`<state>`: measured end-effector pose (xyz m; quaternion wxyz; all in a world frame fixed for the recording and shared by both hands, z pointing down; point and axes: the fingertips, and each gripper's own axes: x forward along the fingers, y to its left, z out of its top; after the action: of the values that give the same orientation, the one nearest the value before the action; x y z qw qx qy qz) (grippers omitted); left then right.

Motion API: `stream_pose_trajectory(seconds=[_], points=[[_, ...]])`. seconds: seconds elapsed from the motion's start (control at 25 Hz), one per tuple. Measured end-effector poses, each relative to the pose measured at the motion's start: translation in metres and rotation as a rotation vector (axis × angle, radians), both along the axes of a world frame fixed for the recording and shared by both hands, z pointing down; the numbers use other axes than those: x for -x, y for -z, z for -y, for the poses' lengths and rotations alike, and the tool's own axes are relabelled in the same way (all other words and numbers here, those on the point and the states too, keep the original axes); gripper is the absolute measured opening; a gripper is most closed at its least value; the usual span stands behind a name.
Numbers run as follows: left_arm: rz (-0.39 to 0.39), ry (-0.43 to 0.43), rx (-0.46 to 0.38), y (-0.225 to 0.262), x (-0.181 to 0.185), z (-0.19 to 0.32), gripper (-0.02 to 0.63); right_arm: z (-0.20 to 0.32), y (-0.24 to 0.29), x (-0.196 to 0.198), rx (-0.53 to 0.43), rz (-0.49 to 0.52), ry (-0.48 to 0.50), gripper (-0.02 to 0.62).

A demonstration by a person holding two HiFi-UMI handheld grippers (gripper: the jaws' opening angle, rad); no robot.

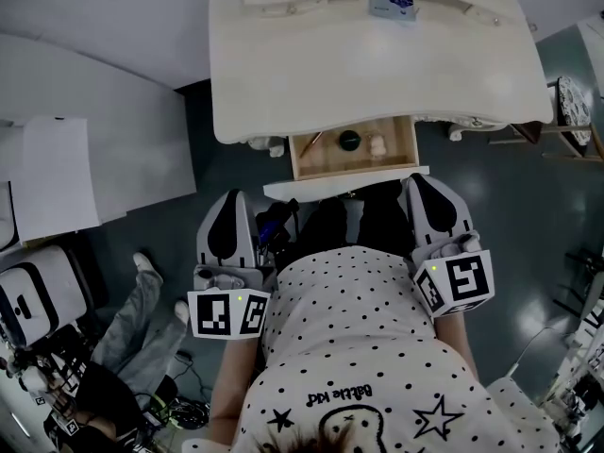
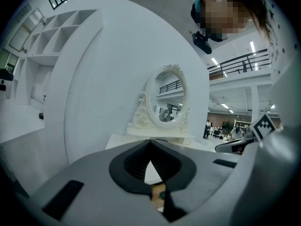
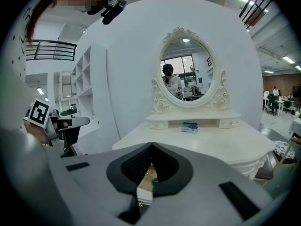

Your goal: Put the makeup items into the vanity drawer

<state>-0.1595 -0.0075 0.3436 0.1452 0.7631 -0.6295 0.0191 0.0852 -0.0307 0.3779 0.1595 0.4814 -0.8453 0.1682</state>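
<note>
— Though pressed together tip to tip, gripping nothing: so with the jaws of the left gripper [image 2: 150, 143]?
— Yes, closed and empty. Same on the right gripper [image 3: 151, 146]: shut tight, nothing clamped.
— Through the notch just behind the tips?
— Only a sliver of wood from the open drawer [image 1: 330, 163] below, standing out from under the vanity top [image 1: 377, 74].
— And inside that drawer?
— Three makeup items, well apart from both grippers: a thin stick [image 1: 312, 140] at the left, lying aslant; a dark round compact [image 1: 349, 140] in the middle; a pale small item [image 1: 377, 144] to the right, too small to name.
— Touching one another?
— No, each lying apart on the bare wood.
— Anything outside the drawer?
— At the back of the vanity top, below the oval mirror [image 3: 187, 72], a small blue box [image 3: 190, 126], far from either pair of jaws.
— And the grippers themselves?
— Held low, one on each side of a polka-dot shirt [image 1: 359, 310], pointing toward the drawer front, right tips just beside its corner
</note>
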Motion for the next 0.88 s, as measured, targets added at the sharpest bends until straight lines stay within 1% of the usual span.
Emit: stream_pose_trajectory(seconds=[0.64, 0.88], points=[[-0.004, -0.012, -0.008, 0.0049, -0.0083, 0.0039, 0.006, 0.0048, 0.0014, 0.0028, 0.005, -0.006, 0.03, 0.008], [-0.01, -0.016, -0.012, 0.0029, -0.0069, 0.0053, 0.006, 0.0056, -0.0008, 0.0045, 0.006, -0.008, 0.027, 0.008]])
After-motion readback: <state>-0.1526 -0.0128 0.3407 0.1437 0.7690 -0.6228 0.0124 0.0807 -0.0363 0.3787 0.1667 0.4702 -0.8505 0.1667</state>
